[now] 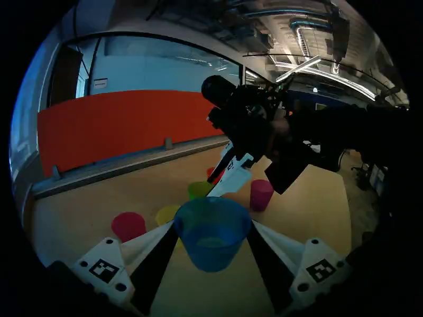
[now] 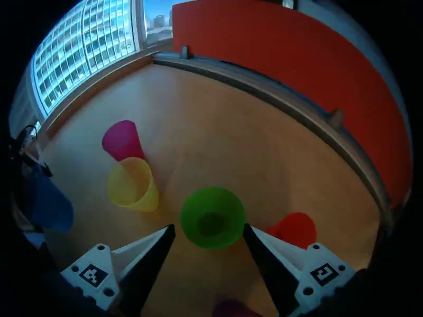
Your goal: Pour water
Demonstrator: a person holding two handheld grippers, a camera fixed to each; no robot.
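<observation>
Pale wood tabletop point(image 2: 211, 121) runs up to a low orange wall point(image 1: 121, 124), with big windows point(image 2: 79, 47) off to one side. Several plastic cups stand loosely grouped on it.

In the left gripper view, the left tongs point(image 1: 211, 227) pinch a blue cup point(image 1: 211, 240) between both fingers, upright and raised a little above the wood. A pale patch at its bottom may be water; it is hard to tell. Beyond it a person's hand point(image 1: 283, 140) holds the right tongs above the group.

In the right gripper view, the right tongs point(image 2: 208, 227) are spread and look down on a green cup point(image 2: 212, 208), which sits upright and looks empty, its rim just between the fingertips. Whether they touch it cannot be told. A yellow cup point(image 2: 132, 185) and a magenta cup point(image 2: 121, 140) stand near each other to one side, and a red cup point(image 2: 293, 228) stands just beside the green one.

The step in hand appears to be bringing the blue cup to a receiving cup, probably the green one. Next, the blue cup needs carrying over that open mouth and tipping slowly, rim kept inside the target, while the right tongs steady the green cup or clear out of the way
</observation>
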